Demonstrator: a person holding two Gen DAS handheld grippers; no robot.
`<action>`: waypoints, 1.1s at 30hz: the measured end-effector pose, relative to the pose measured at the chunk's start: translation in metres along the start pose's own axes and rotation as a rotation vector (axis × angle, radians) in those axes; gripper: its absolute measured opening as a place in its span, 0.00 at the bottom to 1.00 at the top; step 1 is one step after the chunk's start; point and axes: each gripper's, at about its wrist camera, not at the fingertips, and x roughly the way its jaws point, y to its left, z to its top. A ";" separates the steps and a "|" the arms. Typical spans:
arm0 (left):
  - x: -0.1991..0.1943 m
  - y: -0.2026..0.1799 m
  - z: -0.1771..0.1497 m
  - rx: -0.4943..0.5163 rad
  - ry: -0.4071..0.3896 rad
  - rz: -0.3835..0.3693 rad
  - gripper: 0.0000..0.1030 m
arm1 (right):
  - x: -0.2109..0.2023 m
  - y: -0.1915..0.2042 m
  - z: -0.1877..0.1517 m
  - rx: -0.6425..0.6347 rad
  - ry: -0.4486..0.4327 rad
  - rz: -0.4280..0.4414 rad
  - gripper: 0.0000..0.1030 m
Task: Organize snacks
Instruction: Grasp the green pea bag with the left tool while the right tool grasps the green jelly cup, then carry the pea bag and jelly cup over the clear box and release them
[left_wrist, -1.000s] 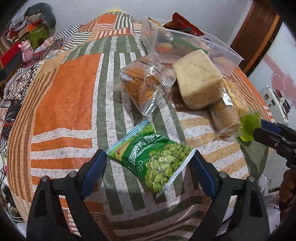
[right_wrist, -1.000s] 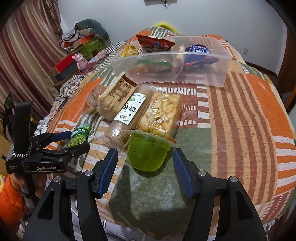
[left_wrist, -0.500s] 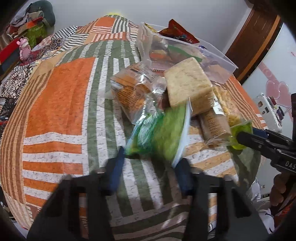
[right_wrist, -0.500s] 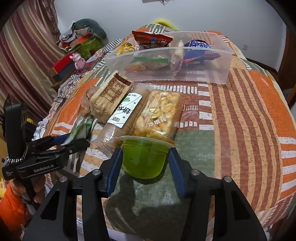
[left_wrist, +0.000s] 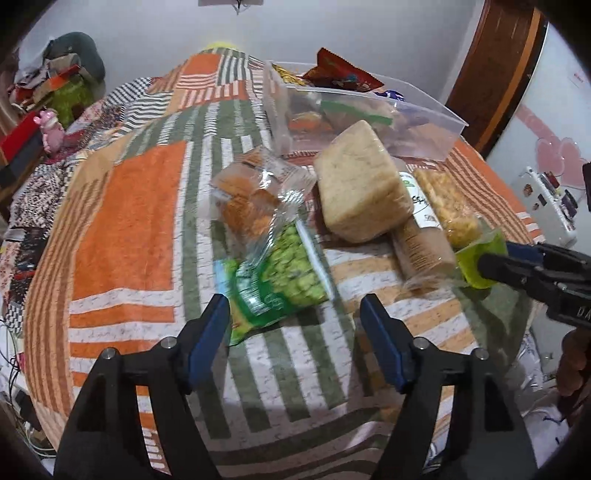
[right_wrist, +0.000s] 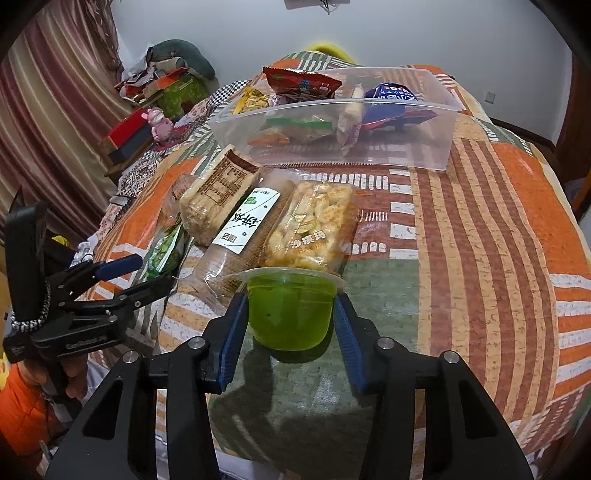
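Note:
A green pea bag (left_wrist: 277, 280) lies on the quilt just ahead of my left gripper (left_wrist: 297, 321), leaning on a clear bread pack (left_wrist: 255, 192). The left jaws are opening and nothing is between the pads; only the bag's near corner reaches the left finger. My right gripper (right_wrist: 290, 321) is closing on a green jelly cup (right_wrist: 290, 314), and both pads touch its sides. The left wrist view shows the same cup (left_wrist: 480, 262) at the right. Behind stands a clear bin (right_wrist: 332, 101) holding several snack packs.
A square rice cake block (right_wrist: 218, 195), a labelled biscuit roll (right_wrist: 243, 229) and a sachima pack (right_wrist: 314, 225) lie between the cup and the bin. A pink toy (right_wrist: 160, 123) and boxes clutter the left. Bare quilt (right_wrist: 480, 240) spreads to the right.
The left gripper shut on the pea bag, carried it forward to the bread pack, then spread its fingers again. The right fingers drew in against the jelly cup.

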 end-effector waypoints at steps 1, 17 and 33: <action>0.002 0.000 0.002 -0.003 0.005 0.002 0.73 | 0.000 0.000 0.000 0.000 -0.001 0.000 0.43; 0.028 0.007 0.021 -0.061 0.015 -0.046 0.45 | -0.005 -0.003 -0.001 0.012 -0.015 -0.005 0.43; -0.025 -0.017 0.023 -0.012 -0.073 -0.029 0.41 | -0.041 -0.020 0.017 0.026 -0.128 -0.039 0.42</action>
